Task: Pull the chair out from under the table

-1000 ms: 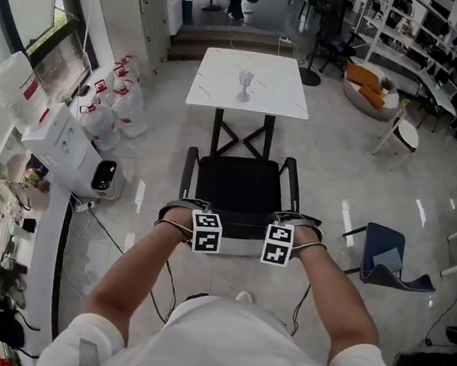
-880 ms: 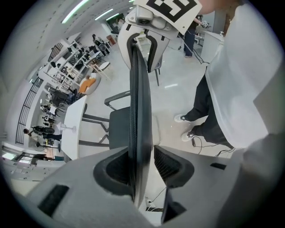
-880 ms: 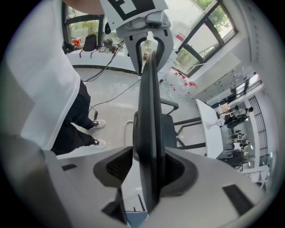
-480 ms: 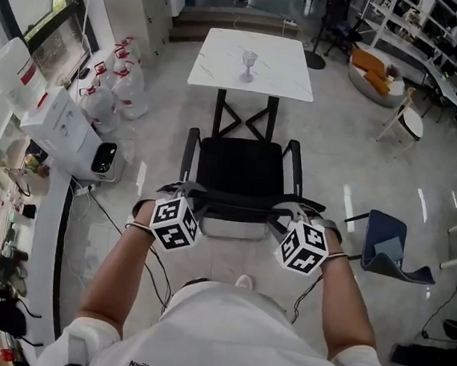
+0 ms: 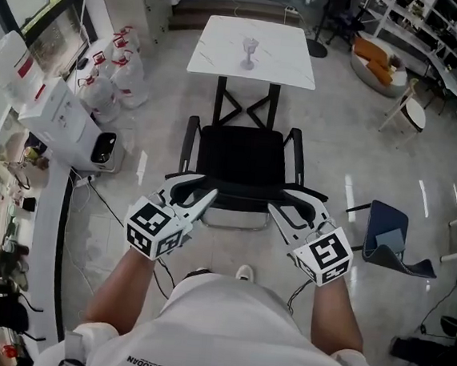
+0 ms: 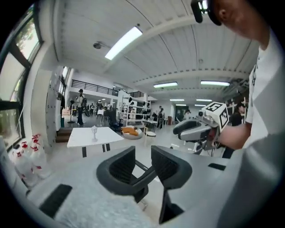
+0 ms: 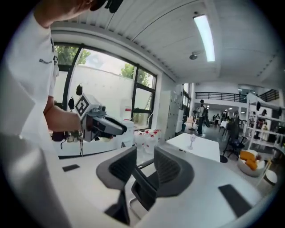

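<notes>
While left tool (image 5: 198, 190) and right tool (image 5: 281, 201) hang empty, jaws just opening, chair (image 5: 239, 159) on glossy floor (image 5: 337, 140), white table (image 5: 217, 48) beyond.

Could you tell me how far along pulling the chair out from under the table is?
Done: the chair stands clear of the white table. In hand: nothing; the left gripper and right gripper hover over its backrest, jaws just opening further, nothing between them. Left: seemingly nothing.

The right gripper (image 7: 144, 155), its jaws just opening wider, holds nothing. The chair (image 7: 143, 190) is at six o'clock, the table (image 7: 202, 150) at three, and the left gripper (image 7: 118, 128) at nine.
</notes>
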A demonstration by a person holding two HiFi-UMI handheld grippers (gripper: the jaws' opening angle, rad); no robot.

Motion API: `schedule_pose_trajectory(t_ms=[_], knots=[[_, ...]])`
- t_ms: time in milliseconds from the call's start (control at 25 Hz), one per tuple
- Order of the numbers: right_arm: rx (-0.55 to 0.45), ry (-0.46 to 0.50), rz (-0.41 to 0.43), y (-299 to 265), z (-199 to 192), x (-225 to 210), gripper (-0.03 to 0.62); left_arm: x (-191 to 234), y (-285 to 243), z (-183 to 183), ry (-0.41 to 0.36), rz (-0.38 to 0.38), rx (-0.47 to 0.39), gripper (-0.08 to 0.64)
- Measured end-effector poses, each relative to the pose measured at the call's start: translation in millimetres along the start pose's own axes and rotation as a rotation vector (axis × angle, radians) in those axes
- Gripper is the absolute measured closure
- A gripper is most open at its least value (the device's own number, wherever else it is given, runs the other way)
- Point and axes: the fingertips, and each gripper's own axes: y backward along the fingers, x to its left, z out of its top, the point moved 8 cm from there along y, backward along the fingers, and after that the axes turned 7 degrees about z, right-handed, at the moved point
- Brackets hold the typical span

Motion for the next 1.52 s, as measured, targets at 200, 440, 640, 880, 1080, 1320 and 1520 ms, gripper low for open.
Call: schedule_pose_trajectory(t_ms=[200,440,640,880,1080,1320,1520], knots=[[-0.183,-0.167,-0.054,10.1,10.0,-8.6,0.463,-6.9,5.4,6.5,0.032,0.011,-0.087,0.439],[-0.265,-0.3,-0.104,18.0,6.3,-18.9,0.466,-15.1,10.5,21.0,-0.003,-0.001,-0.17,0.439],[-0.248,-0.278,-0.107,16.5,8.5,-17.5,0.468,-12.5,10.1,30.0,-0.006,-0.003,-0.179,0.439],[-0.233,-0.241,-0.103,16.4,10.4,-14.1,0.471,-12.7,10.2,29.4,-0.012,0.004,-0.168,0.44],[-0.206,-0.21,-0.104,15.5,7.1,-10.9,0.491,-14.3,9.2,27.3,-0.012,0.003,-0.149,0.461],[-0.184,-0.194,-0.097,13.7,4.6,-9.5,0.548,-15.7,8.1,26.0,-0.033,0.009,-0.133,0.508],[-0.183,-0.194,-0.088,10.7,3.9,-7.5,0.572,-15.6,9.1,27.4,-0.046,0.015,-0.137,0.527]])
